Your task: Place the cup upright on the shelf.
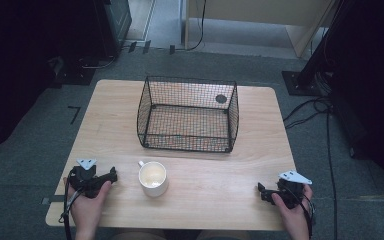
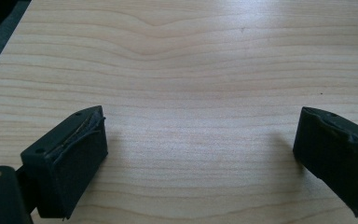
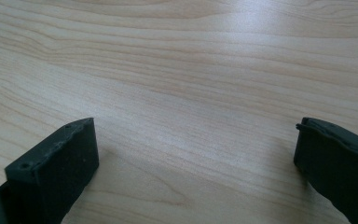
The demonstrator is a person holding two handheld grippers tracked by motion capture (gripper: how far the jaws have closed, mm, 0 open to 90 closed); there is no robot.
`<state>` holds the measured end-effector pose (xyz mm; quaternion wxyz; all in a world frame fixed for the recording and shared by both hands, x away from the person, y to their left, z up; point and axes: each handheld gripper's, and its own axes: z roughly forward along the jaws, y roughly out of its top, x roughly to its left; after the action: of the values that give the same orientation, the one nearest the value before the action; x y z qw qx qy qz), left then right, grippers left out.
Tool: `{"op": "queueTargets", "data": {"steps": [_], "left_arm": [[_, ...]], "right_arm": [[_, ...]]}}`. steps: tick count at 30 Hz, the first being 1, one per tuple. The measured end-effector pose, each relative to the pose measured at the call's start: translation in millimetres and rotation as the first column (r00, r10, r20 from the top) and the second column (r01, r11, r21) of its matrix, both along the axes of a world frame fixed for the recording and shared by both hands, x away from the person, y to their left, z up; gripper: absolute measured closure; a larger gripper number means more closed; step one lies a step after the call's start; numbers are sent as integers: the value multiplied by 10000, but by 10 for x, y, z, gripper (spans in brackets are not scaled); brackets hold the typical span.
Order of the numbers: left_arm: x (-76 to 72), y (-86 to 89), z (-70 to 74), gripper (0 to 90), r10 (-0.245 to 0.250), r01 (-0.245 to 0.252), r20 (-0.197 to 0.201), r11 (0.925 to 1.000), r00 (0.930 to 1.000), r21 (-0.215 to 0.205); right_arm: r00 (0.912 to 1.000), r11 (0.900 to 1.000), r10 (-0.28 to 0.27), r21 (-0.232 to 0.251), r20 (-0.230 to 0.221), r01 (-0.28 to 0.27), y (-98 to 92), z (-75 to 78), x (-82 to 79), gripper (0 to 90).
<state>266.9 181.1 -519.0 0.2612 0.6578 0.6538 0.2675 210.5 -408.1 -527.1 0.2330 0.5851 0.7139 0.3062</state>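
Observation:
A white mug [image 1: 153,178] stands upright near the front middle of the wooden table [image 1: 250,165], its handle toward the back left. Behind it sits a black wire basket [image 1: 188,114] with nothing inside. My left gripper [image 1: 114,174] rests at the front left, a short gap left of the mug, jaws pointing right. In the left gripper view its jaws [image 2: 200,140] stand wide apart over bare wood. My right gripper [image 1: 261,190] lies at the front right, pointing left toward the mug. The right gripper view shows it [image 3: 196,149] open with nothing between its pads.
A dark round mark [image 1: 221,99] shows on the tabletop behind the basket's far right corner. Cables [image 1: 310,112] run over the grey floor to the right of the table. A dark stand base [image 1: 300,82] sits beyond the table's right rear corner.

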Motion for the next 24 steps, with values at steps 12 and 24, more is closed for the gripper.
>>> {"op": "queueTargets", "data": {"steps": [12,24], "left_arm": [[-231,-320,51,296,-1043,1025,482,9940,9934,388],[-391,-730,161,649,-3131,3315,1306,9301,9407,-1579]], "right_arm": [[10000,10000,2,1,-2,-2,0,0,0,0],[10000,10000,4,-1,-1,-4,0,0,0,0]]}}
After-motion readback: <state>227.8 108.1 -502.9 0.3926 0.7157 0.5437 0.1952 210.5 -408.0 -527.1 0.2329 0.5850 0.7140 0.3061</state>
